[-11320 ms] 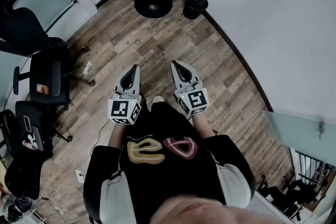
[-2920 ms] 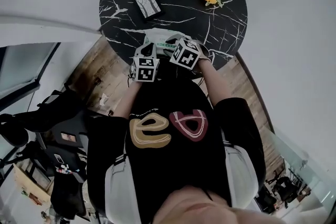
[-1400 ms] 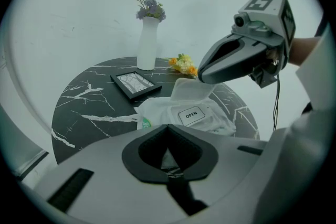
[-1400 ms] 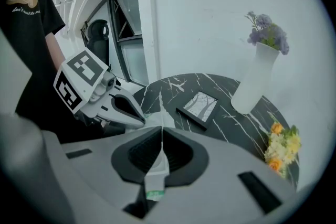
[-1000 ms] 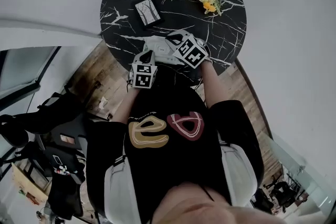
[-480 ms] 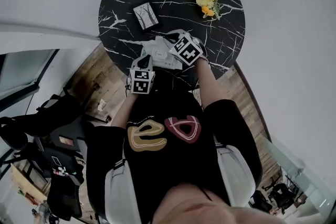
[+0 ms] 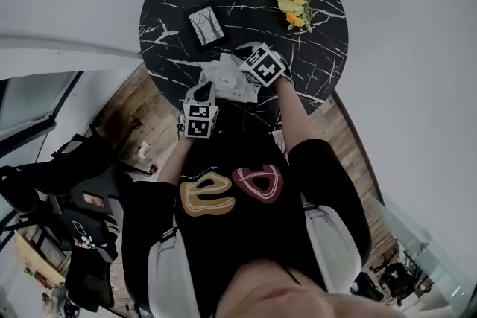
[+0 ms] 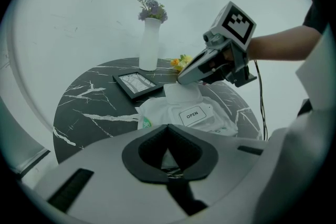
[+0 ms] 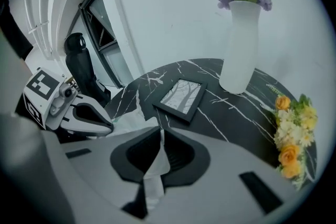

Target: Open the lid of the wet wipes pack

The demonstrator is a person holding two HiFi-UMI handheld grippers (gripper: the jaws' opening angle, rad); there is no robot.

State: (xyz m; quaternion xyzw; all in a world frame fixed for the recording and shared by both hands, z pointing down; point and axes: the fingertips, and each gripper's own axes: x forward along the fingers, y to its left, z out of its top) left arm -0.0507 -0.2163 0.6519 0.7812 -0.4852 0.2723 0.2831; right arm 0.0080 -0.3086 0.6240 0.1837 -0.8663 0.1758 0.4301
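The right hand-held gripper (image 9: 159, 131) has its jaws opening, with the white lid (image 8: 184, 93) of the pack (image 8: 195, 117) between them, its flap lifted off the top and the pads on it. The left hand-held gripper (image 8: 168, 126) is pressed together on the pack's near edge, white wrap showing through its jaws. The pack lies on the near side of the round black desk (image 7: 320, 48), its "OPEN" label facing up. Behind it stand a frame (image 8: 137, 84), a vase (image 8: 149, 44) and yellow flowers (image 9: 291, 134).
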